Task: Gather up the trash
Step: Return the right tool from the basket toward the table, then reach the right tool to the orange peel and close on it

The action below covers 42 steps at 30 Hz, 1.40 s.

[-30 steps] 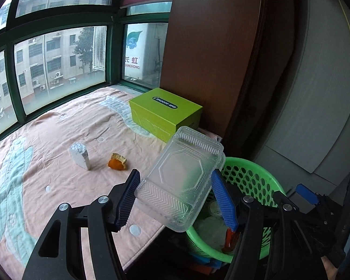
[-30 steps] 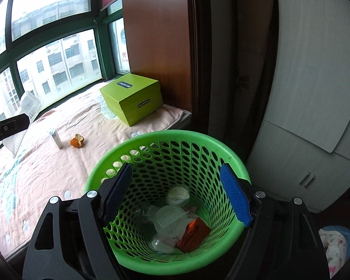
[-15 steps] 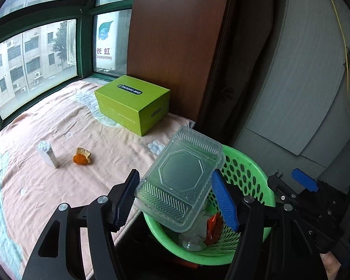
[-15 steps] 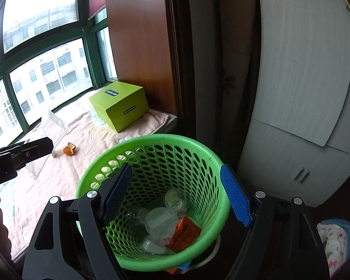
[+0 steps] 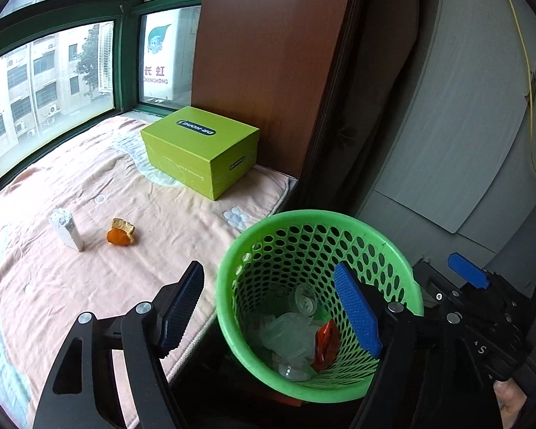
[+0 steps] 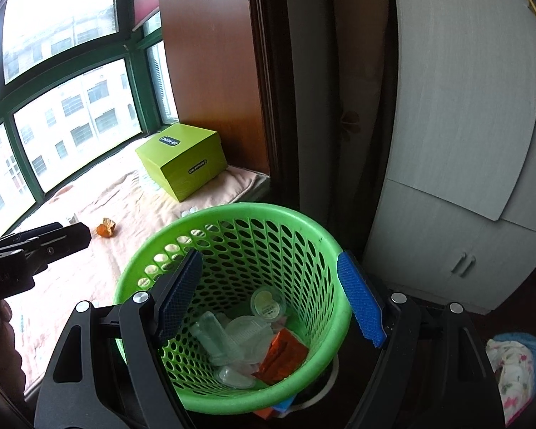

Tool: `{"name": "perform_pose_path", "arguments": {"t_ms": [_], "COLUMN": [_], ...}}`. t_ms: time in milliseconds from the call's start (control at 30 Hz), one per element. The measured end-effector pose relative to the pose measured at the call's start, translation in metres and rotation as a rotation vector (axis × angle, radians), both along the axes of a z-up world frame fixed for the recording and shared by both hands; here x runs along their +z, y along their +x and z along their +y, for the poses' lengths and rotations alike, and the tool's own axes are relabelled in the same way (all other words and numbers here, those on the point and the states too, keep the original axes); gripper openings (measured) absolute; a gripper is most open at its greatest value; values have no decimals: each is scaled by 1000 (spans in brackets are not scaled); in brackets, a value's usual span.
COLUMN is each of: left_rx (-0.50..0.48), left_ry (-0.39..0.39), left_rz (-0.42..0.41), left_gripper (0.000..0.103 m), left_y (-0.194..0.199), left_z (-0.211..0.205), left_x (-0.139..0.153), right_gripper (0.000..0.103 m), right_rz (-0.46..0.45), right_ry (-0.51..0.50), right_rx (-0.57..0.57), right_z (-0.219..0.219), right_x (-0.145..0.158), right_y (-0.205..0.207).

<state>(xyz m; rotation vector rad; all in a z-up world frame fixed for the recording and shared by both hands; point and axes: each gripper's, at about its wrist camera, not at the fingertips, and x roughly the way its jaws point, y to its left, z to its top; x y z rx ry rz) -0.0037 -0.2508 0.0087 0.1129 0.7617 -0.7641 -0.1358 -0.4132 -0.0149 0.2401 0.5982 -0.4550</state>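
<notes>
My left gripper [image 5: 268, 275] hangs over the near rim of the green mesh basket [image 5: 393, 261]; its jaws are opening and nothing is between them. Clear plastic containers [image 5: 286, 332] and an orange packet [image 5: 325, 343] lie at the basket's bottom. An orange peel [image 5: 120, 236] and a white foam block [image 5: 66, 228] rest on the pink bedding [image 5: 89, 279] to the left. My right gripper [image 6: 269, 261] stands open above the same basket [image 6: 303, 221], holding nothing. In the right wrist view the left gripper [image 6: 35, 246] shows at the left edge, the peel [image 6: 105, 228] beyond it.
A lime-green box [image 5: 200, 150] sits at the far end of the bedding against a brown wooden panel [image 5: 268, 53]. Green-framed windows run along the far left. A grey cabinet [image 6: 464, 143] stands right of the basket, with floral cloth [image 6: 511, 368] on the floor.
The clear plastic container has left the left gripper's jaws and now lies in the basket. Those jaws have widened. The left gripper swung right, over the basket. The right gripper kept its opening.
</notes>
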Motion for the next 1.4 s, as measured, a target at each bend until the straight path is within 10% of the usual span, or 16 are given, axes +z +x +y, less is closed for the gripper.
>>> {"name": "perform_pose_path", "arguments": {"t_ms": [833,1400], "left_rx": [425,528], "left_ry": [-21,-21], "left_rz": [3,31], "left_gripper": [73,73], "left_y": [86,114], "left_z": [175,226], "left_x": [9,-3], "right_gripper": [77,74], "right_rz": [38,162], "right_ry": [10,62], "right_rx": [314,480], "right_z": [93,157], "right_x": [2,-40], "right_y": [112,238]}}
